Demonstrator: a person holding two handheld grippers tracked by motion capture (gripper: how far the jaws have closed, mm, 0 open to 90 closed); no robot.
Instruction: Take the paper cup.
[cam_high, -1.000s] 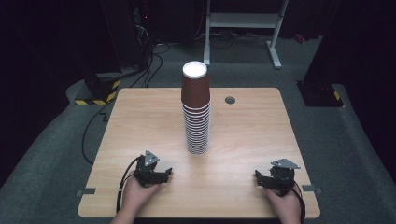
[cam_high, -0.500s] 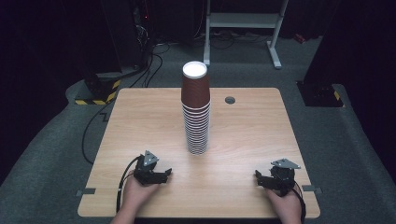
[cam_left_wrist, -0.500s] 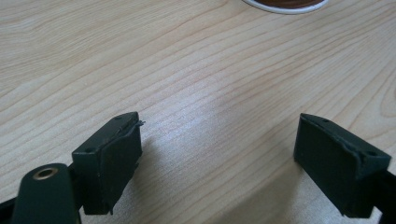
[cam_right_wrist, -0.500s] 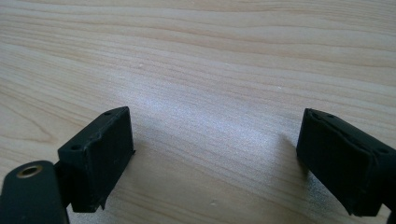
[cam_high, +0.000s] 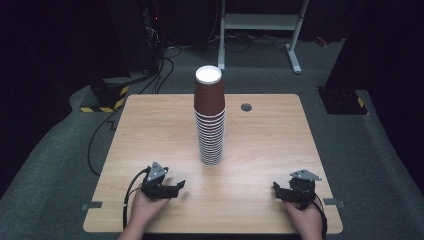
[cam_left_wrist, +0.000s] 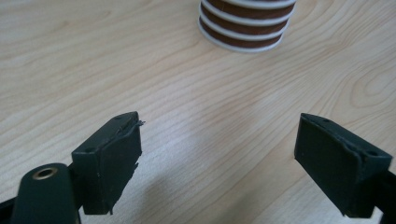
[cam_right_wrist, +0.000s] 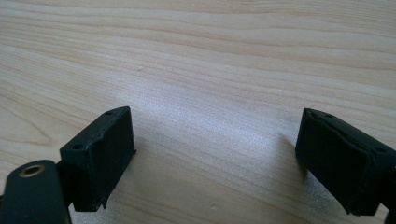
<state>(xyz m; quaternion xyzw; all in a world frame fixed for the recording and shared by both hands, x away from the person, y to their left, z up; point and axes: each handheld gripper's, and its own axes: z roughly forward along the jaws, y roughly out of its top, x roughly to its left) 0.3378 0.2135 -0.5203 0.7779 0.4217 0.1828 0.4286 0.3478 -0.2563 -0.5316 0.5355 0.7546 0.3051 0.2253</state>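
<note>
A tall stack of upturned brown paper cups (cam_high: 210, 120) with white rims stands at the middle of the wooden table (cam_high: 150, 125). Its lowest rims (cam_left_wrist: 243, 28) show at the top of the left gripper view. My left gripper (cam_high: 178, 187) rests near the front edge, left of the stack, with its jaws pointing right. They stand wide apart over bare wood (cam_left_wrist: 217, 154). My right gripper (cam_high: 276, 190) lies near the front right corner, pointing left. It is also open, with nothing between its fingers (cam_right_wrist: 215, 154). A hand holds each gripper from below.
A small round grommet hole (cam_high: 246, 107) sits in the tabletop behind and right of the stack. Beyond the table stand a white metal frame (cam_high: 260, 22) and dark equipment with a yellow-and-black striped edge (cam_high: 102, 102). Cables run across the grey floor.
</note>
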